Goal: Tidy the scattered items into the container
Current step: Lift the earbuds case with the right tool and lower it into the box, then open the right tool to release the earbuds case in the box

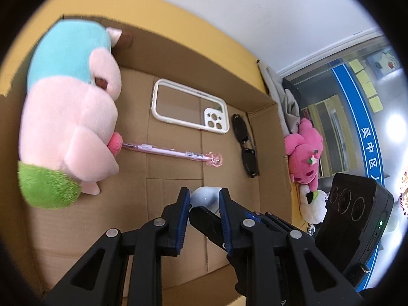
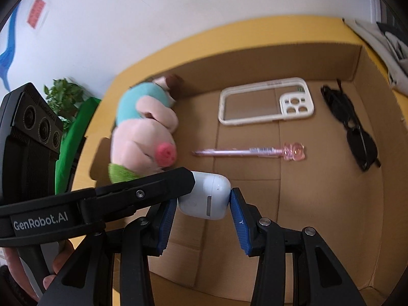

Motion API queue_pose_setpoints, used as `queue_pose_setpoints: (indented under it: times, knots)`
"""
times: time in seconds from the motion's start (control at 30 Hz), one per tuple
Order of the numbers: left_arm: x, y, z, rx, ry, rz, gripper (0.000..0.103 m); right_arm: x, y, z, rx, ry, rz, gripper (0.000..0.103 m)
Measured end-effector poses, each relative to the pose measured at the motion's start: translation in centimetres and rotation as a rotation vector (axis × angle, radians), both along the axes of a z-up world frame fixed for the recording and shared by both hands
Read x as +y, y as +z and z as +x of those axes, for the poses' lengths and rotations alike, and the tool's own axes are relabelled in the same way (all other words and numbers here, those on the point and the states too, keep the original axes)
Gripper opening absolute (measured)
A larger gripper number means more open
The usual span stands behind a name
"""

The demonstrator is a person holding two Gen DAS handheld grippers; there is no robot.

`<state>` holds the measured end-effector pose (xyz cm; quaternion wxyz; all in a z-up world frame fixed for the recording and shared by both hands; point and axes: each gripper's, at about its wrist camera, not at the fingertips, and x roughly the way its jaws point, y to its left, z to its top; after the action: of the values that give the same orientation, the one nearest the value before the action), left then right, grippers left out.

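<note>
A cardboard box (image 2: pixel 318 211) is sitting on a yellow table (image 2: pixel 229 33), carrying a plush pig (image 2: pixel 145 132), phone case (image 2: pixel 265 102), pink pen (image 2: pixel 244 151) and sunglasses (image 2: pixel 354 127).

I seem to be in an office. A glass partition with a blue lettered band (image 1: pixel 367 117) carries yellow sticky notes (image 1: pixel 367 86). A leafy green potted plant (image 2: pixel 63 94) stands by my white wall (image 2: pixel 127 25).

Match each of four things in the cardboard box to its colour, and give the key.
Things:
1. phone case
2. pen
3. sunglasses
4. earbud case

Colours:
A. black
B. pale blue-white
C. pink
D. cream rim, clear back

Pairs: 1-D, 2-C, 3-A, 4-B
</note>
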<state>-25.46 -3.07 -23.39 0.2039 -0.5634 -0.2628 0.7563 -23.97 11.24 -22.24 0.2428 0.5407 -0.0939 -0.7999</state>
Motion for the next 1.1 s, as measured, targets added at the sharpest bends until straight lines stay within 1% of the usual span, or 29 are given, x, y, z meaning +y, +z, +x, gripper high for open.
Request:
queue_pose_setpoints:
  times: [0.17, 0.3, 0.5, 0.67, 0.7, 0.73, 0.77, 0.8, 0.83, 0.87, 0.9, 0.93, 0.97, 1.03, 1.07, 1.1]
  knots:
    - [0.4, -2.1, -0.9, -0.051, 0.003, 0.013, 0.019, 0.0, -1.9, -1.0, -0.078, -0.014, 0.036, 0.046]
    - [0.7, -3.1, -1.5, -0.074, -0.002, 0.012, 0.017, -0.1, -3.0, -1.6, -0.115, -0.02, 0.064, 0.046]
    - [1.0, -4.8, -1.8, -0.118, -0.011, 0.021, 0.017, -0.5, -4.3, -2.1, -0.161, -0.022, 0.105, 0.046]
    - [1.1, -5.2, -1.7, -0.129, -0.019, 0.009, 0.017, -0.7, -5.0, -2.1, -0.182, -0.022, 0.145, 0.046]
    - [1.1, -5.0, -1.7, -0.126, -0.018, 0.008, 0.018, -0.7, -5.0, -2.1, -0.182, -0.024, 0.151, 0.047]
    - [1.0, -4.9, -1.6, -0.124, -0.015, 0.005, 0.022, -0.7, -4.9, -2.1, -0.18, -0.027, 0.159, 0.047]
    - [0.9, -4.6, -1.6, -0.121, -0.01, 0.002, 0.031, -0.6, -4.7, -2.2, -0.176, -0.029, 0.164, 0.047]
    - [0.7, -4.1, -1.5, -0.112, -0.004, -0.017, 0.035, -0.6, -4.4, -2.2, -0.172, -0.03, 0.167, 0.05]
    - [0.5, -3.5, -1.4, -0.096, 0.003, -0.038, 0.042, -0.5, -4.1, -2.2, -0.165, -0.031, 0.168, 0.061]
    - [0.3, -2.7, -1.3, -0.076, 0.01, -0.052, 0.042, -0.4, -3.7, -2.2, -0.158, -0.033, 0.166, 0.074]
    - [0.1, -1.9, -1.1, -0.06, 0.016, -0.062, 0.042, -0.3, -3.2, -2.1, -0.151, -0.035, 0.16, 0.079]
    - [-0.2, -0.9, -0.8, -0.04, 0.022, -0.085, 0.046, -0.1, -2.6, -1.9, -0.14, -0.038, 0.153, 0.088]
    - [-0.3, 0.3, -0.4, -0.014, 0.024, -0.12, 0.051, 0.2, -1.7, -1.6, -0.12, -0.042, 0.15, 0.096]
    - [-0.5, 2.8, 0.8, 0.049, 0.02, -0.188, 0.051, 0.8, 0.3, -0.7, -0.076, -0.047, 0.165, 0.102]
    - [-0.4, 4.7, 1.9, 0.094, 0.02, -0.246, 0.053, 1.1, 1.1, -0.3, -0.063, -0.047, 0.17, 0.103]
    - [-0.5, 6.1, 2.9, 0.129, 0.023, -0.288, 0.054, 1.4, 2.1, 0.2, -0.053, -0.047, 0.177, 0.103]
